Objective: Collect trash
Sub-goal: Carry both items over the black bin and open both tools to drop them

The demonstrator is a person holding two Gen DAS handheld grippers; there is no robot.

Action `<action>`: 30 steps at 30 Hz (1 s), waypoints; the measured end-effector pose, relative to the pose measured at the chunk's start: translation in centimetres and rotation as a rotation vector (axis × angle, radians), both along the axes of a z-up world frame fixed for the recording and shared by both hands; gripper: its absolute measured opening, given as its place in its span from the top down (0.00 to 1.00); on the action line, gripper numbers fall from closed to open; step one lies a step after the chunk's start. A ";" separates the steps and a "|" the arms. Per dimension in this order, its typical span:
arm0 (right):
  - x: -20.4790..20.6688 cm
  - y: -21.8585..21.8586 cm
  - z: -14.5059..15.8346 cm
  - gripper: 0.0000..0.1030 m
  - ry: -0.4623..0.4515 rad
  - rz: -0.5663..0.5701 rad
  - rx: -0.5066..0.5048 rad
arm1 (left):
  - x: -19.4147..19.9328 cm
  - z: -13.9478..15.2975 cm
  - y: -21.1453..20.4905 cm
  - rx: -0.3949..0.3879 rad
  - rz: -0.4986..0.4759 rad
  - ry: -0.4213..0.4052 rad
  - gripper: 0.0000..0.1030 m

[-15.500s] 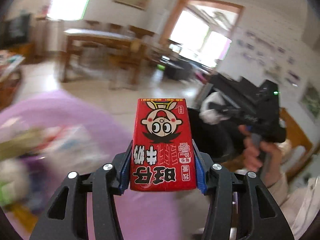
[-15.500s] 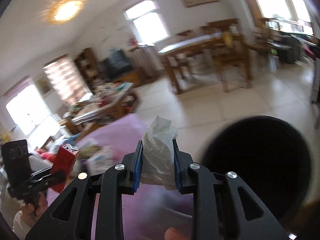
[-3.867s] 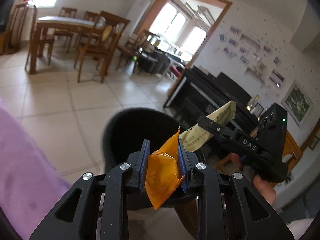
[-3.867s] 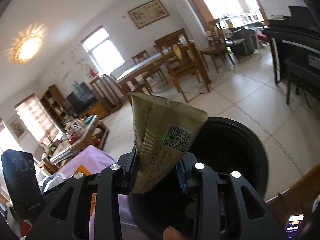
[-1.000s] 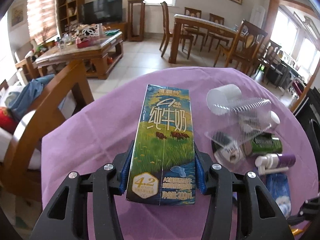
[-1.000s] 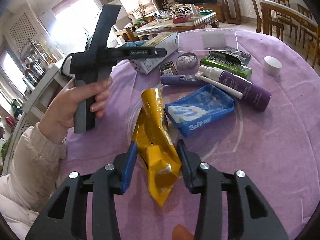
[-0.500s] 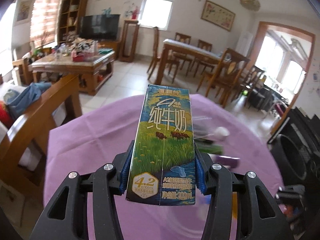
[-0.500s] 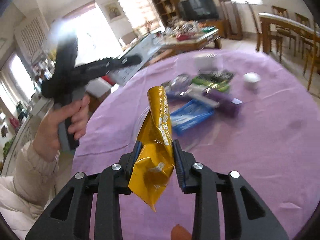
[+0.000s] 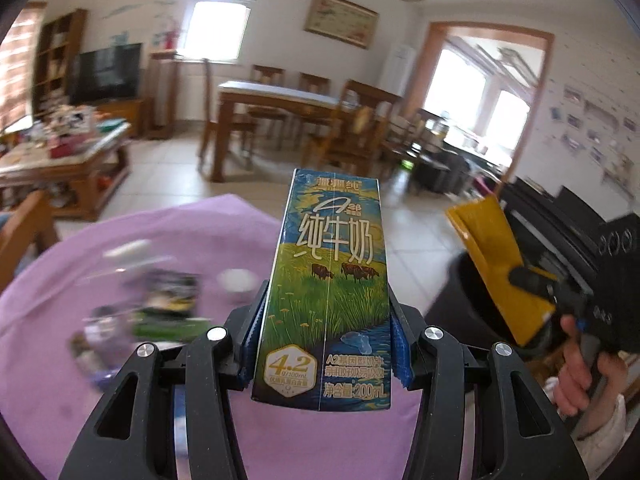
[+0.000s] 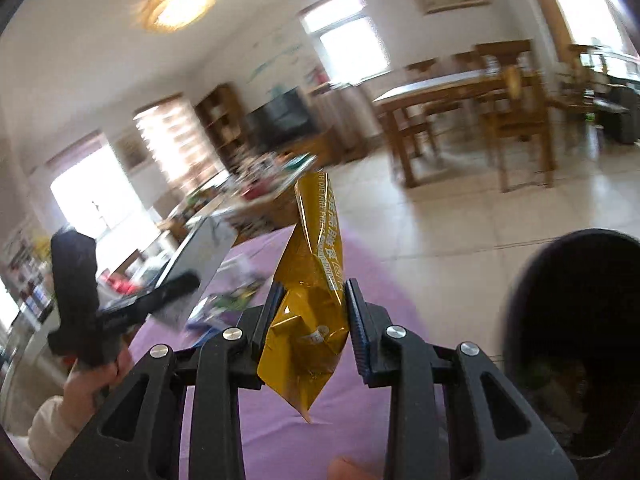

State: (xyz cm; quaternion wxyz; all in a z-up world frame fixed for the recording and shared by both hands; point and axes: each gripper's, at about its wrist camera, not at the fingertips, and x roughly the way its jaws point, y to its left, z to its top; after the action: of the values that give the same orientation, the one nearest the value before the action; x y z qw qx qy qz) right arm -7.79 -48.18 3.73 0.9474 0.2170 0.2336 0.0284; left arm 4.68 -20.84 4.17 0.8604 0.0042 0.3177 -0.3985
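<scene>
Blue-green milk carton (image 9: 326,292), yellow wrapper (image 10: 308,308)

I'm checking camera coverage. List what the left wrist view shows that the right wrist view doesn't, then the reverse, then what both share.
Left wrist only: the milk carton's printed front, the piano, and the arched doorway.

Right wrist only: the ceiling lamp, the trash in the black bin, and the left hand-held gripper from outside.

Both: the yellow wrapper clamped in the right hand-held gripper, the purple tablecloth, and the dining table.
</scene>
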 end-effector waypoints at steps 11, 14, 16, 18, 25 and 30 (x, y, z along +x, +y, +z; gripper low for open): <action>-4.1 -10.8 -2.5 0.70 0.018 -0.285 0.049 | -3.9 -3.2 -16.2 -0.007 -0.236 0.097 0.51; -5.6 -12.9 -3.5 0.70 0.031 -0.338 0.066 | -5.1 -4.8 -20.5 0.005 -0.290 0.122 0.51; -6.1 -13.9 -4.1 0.70 0.037 -0.365 0.075 | -6.1 -5.8 -23.4 0.007 -0.325 0.141 0.51; -6.7 -14.8 -4.8 0.70 0.043 -0.392 0.090 | -6.8 -6.8 -25.6 0.013 -0.352 0.151 0.51; -9.4 -17.0 -6.7 0.70 0.066 -0.449 0.126 | -8.0 -9.5 -31.8 0.057 -0.395 0.157 0.51; -10.0 -17.8 -7.5 0.67 0.070 -0.467 0.151 | -8.3 -10.7 -33.7 0.076 -0.412 0.166 0.50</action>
State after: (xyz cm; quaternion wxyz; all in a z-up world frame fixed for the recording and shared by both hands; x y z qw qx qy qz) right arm -17.76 -65.99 -3.82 0.9006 0.3362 0.2070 -0.1816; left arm -3.66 -54.51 -6.49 0.7308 0.0687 0.3948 -0.5525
